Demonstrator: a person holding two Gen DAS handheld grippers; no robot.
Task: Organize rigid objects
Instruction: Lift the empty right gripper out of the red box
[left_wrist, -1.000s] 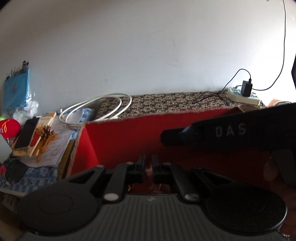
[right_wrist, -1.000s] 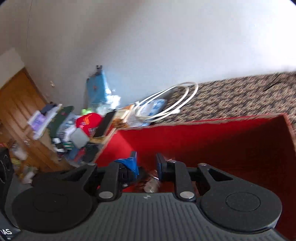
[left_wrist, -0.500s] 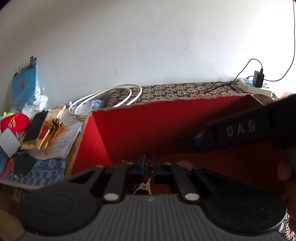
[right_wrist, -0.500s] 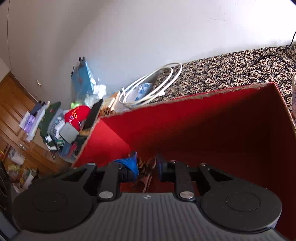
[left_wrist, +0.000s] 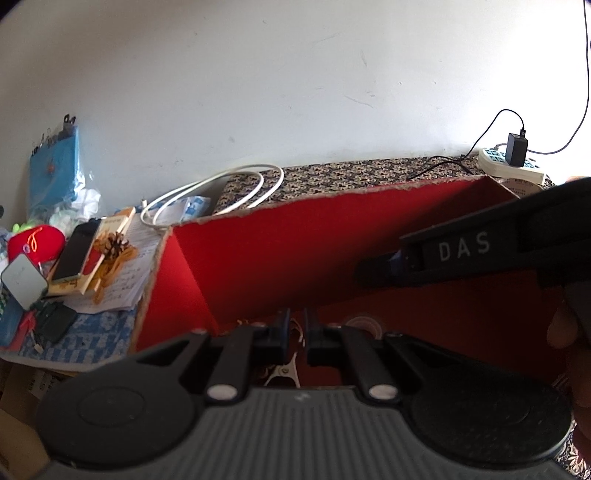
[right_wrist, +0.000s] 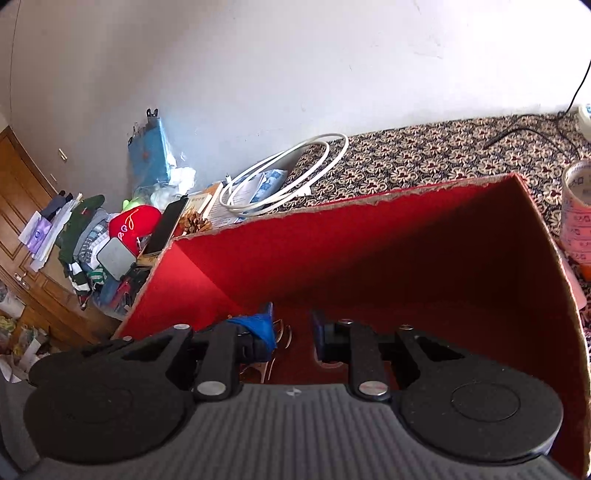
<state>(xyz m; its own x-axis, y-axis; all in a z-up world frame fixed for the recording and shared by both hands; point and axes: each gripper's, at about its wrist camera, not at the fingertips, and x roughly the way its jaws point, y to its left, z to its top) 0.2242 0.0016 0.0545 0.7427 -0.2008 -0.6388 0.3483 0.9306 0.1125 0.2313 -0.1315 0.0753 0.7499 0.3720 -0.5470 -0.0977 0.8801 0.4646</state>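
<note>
Both over the red felt-lined cardboard box (right_wrist: 388, 258) with ragged torn rim, on patterned floral cloth (right_wrist: 443, 158). Left gripper (left_wrist: 294, 325): jaws nearly together, nothing visibly held. Right gripper (right_wrist: 291, 325): a gap shows between the fingers, nothing visibly gripped. Inside on the box floor: small metal clips (left_wrist: 282, 373), thin and shiny, plus a clear tape ring (left_wrist: 364, 325). Probably partway through; outside the box, a pine cone (left_wrist: 114, 242), black slab phone (left_wrist: 75, 254) and printed tape roll (right_wrist: 578, 210), unsorted.
</note>
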